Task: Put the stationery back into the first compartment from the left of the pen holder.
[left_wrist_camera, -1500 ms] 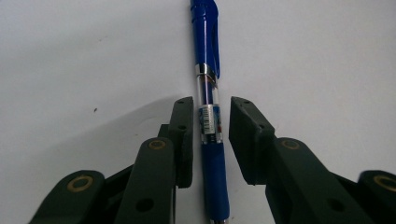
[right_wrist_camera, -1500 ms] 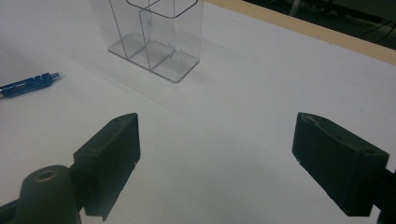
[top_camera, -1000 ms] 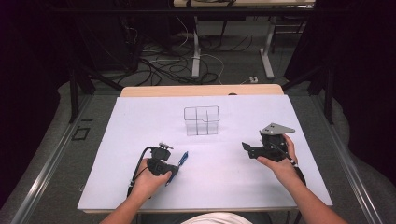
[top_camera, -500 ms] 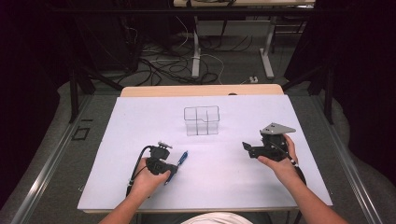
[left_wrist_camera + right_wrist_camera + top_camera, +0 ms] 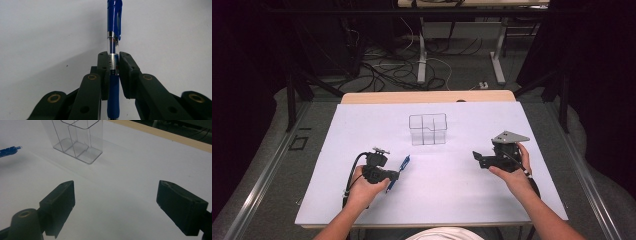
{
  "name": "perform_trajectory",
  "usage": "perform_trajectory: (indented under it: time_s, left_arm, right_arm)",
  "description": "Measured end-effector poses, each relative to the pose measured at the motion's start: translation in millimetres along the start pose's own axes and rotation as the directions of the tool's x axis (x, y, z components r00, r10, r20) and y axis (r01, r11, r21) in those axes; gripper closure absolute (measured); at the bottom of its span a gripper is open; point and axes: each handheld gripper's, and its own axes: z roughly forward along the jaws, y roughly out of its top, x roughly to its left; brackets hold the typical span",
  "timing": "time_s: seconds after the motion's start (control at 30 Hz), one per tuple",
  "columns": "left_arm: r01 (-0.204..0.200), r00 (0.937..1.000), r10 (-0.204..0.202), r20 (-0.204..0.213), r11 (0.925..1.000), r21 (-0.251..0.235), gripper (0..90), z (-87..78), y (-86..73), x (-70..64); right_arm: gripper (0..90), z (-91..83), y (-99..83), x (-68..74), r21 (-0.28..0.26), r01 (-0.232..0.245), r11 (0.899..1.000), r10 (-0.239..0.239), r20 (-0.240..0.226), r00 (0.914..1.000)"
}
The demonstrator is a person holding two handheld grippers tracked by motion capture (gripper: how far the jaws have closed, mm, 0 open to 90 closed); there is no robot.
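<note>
A blue pen [image 5: 404,163] with a clear middle section lies in my left gripper [image 5: 393,175] at the front left of the white sheet. In the left gripper view both jaws press on the pen's [image 5: 113,37] barrel, so the left gripper [image 5: 113,65] is shut on it, clip end pointing away. Whether the pen touches the sheet I cannot tell. A clear plastic organiser [image 5: 428,129] with several compartments stands upright in the middle. My right gripper [image 5: 477,157] hovers at the front right, jaws wide apart with nothing between them [image 5: 115,200]. The organiser [image 5: 75,140] and the pen's end [image 5: 8,151] show beyond it.
The white sheet [image 5: 362,125] covers most of the wooden table, whose far edge [image 5: 427,96] is bare. Cables and table legs lie on the floor beyond. A black cable [image 5: 352,172] loops from the left gripper.
</note>
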Motion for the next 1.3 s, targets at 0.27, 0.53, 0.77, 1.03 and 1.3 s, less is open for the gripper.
perform_trajectory:
  time_s: [0.27, 0.53, 0.77, 1.03, 1.3]
  left_arm:
    - [-0.007, 0.9999, 0.007, 0.009, 0.9991, -0.043, 79.2, -9.2, 2.4, 4.2]
    - [-0.007, 1.0000, 0.007, 0.001, 0.9934, -0.114, 79.2, -17.4, 1.2, 6.7]
    - [-0.018, 0.9998, 0.019, 0.006, 0.9862, -0.165, 79.3, -27.5, 2.2, 8.2]
    - [-0.025, 0.9994, 0.029, 0.020, 0.9827, -0.183, 79.2, -34.0, 3.8, 5.8]
    - [-0.059, 0.9973, 0.065, 0.034, 0.9841, -0.168, 79.2, -35.2, 10.7, -0.9]
  right_arm:
    - [15.1, 0.2, -1.5, 0.9, 0.009, 0.007, 1.000, -0.007, -0.001, 1.0000]
    - [16.5, -1.2, -0.1, 1.9, -0.005, 0.035, 0.999, -0.035, 0.017, 0.9992]
    - [17.1, -0.9, 0.0, 8.3, -0.002, 0.077, 0.997, -0.076, 0.022, 0.9968]
    - [17.2, 0.6, 0.0, 11.8, 0.005, 0.101, 0.995, -0.101, 0.022, 0.9946]
    - [18.7, -2.6, 1.2, 16.3, -0.005, 0.177, 0.984, -0.177, 0.034, 0.9837]
